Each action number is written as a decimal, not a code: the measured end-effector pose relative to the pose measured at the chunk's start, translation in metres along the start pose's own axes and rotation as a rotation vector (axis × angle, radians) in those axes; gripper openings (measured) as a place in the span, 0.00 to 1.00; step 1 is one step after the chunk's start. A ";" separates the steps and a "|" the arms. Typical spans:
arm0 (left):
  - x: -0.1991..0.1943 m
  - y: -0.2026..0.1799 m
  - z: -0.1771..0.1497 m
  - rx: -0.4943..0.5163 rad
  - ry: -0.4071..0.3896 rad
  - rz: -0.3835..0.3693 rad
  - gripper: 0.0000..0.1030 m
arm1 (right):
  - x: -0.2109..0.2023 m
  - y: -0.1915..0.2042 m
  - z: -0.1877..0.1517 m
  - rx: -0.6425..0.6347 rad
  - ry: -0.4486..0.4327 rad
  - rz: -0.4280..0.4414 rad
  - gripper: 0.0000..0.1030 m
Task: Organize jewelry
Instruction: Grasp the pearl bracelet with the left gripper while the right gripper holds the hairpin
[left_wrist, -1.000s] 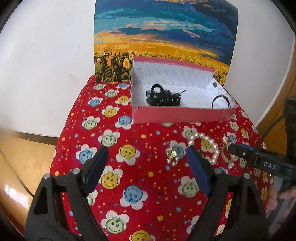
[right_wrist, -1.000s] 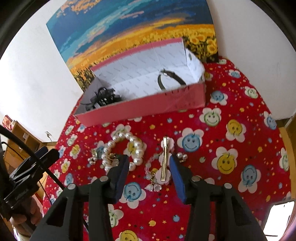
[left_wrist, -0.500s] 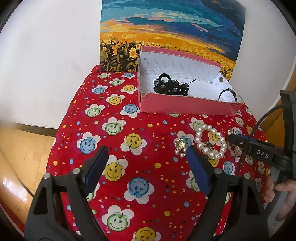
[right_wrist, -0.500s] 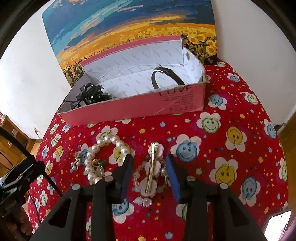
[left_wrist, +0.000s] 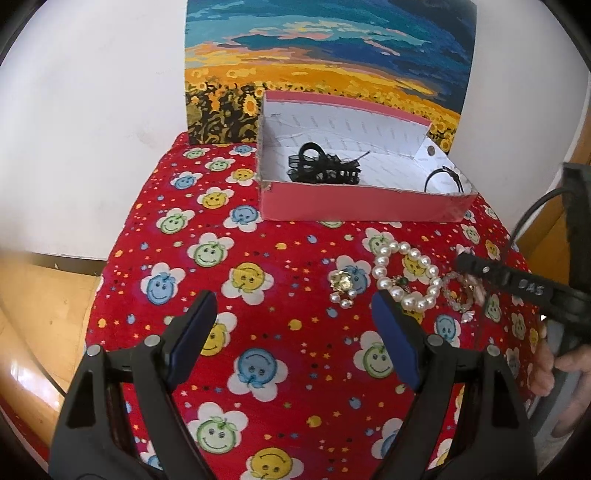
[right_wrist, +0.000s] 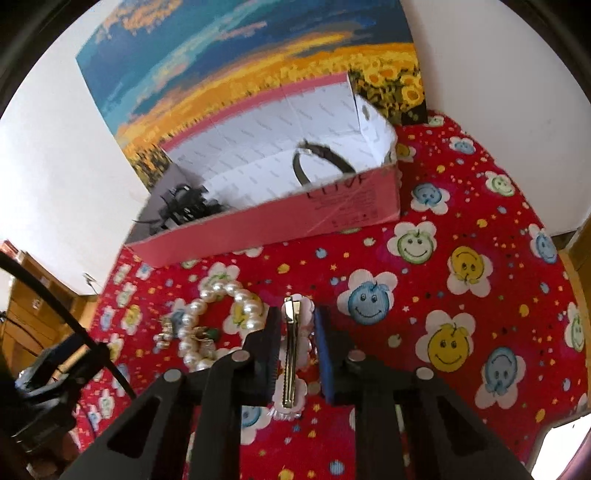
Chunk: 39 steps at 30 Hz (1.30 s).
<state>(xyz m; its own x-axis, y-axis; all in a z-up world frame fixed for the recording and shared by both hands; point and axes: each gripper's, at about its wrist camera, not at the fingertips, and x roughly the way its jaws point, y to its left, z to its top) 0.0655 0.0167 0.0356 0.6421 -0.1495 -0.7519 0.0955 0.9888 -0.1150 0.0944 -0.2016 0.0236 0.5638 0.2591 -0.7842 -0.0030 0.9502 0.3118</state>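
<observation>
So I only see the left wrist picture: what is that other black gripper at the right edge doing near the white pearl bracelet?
Observer: The right gripper straddles a gold metal hair clip on a white flower backing. Its jaws have just been closing and look pressed against it.
Operator: Is it lifted?
Observer: No, it seems to lie on the red smiley-flower cloth, beside the white pearl bracelet.
Operator: Anything on the pink cardboard box?
Observer: Dark lettering on its front wall, too blurred to read.
</observation>
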 end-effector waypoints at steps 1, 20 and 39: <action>0.001 -0.002 0.000 0.000 0.005 -0.002 0.77 | -0.005 0.000 0.000 0.002 -0.013 0.007 0.20; 0.038 -0.068 0.021 0.116 0.041 0.006 0.76 | -0.057 -0.041 -0.010 0.082 -0.044 0.050 0.20; 0.080 -0.100 0.029 0.147 0.121 -0.033 0.75 | -0.049 -0.053 -0.004 0.041 -0.025 0.054 0.20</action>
<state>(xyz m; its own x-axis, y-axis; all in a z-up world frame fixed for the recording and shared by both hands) 0.1297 -0.0944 0.0056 0.5411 -0.1723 -0.8231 0.2306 0.9717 -0.0518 0.0635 -0.2638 0.0438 0.5839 0.3049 -0.7524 -0.0004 0.9269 0.3753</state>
